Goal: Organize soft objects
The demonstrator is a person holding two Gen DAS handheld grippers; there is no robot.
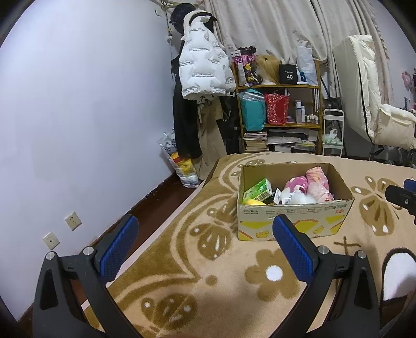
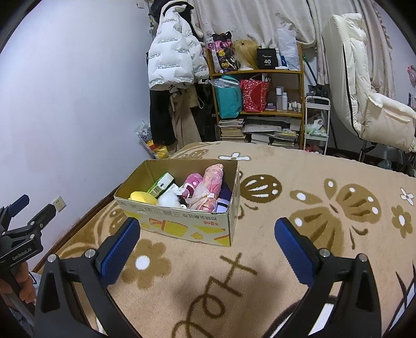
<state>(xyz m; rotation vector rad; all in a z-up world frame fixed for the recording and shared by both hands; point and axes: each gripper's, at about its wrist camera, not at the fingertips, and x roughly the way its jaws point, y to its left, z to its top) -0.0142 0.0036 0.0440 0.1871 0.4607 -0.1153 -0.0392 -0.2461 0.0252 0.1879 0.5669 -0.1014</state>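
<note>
Surface: we work over a beige blanket [image 2: 273, 260] with brown flowers and butterflies.
Room: we see a lilac wall [image 1: 78, 117], a wooden shelf [image 2: 260, 72], a white puffer jacket [image 1: 202, 70] and cream curtains [image 1: 273, 23].
Writing: we read "40" on a black box [image 2: 267, 58]; the jacket's print is too small for us.
Cardboard box [image 2: 182, 223]: on the blanket ahead of us, holding pink plush toys [image 2: 193, 184] and a green carton [image 1: 257, 191].
Left gripper [image 1: 205, 249]: released, jaws spread, empty.
Right gripper [image 2: 206, 249]: released, jaws spread, empty.

Pink plush items [image 1: 309, 186] and a white fluffy toy [image 2: 169, 200] are lying jumbled inside the open cardboard box [image 2: 182, 221]. It is sitting just ahead of the right gripper [image 2: 205, 234].
</note>
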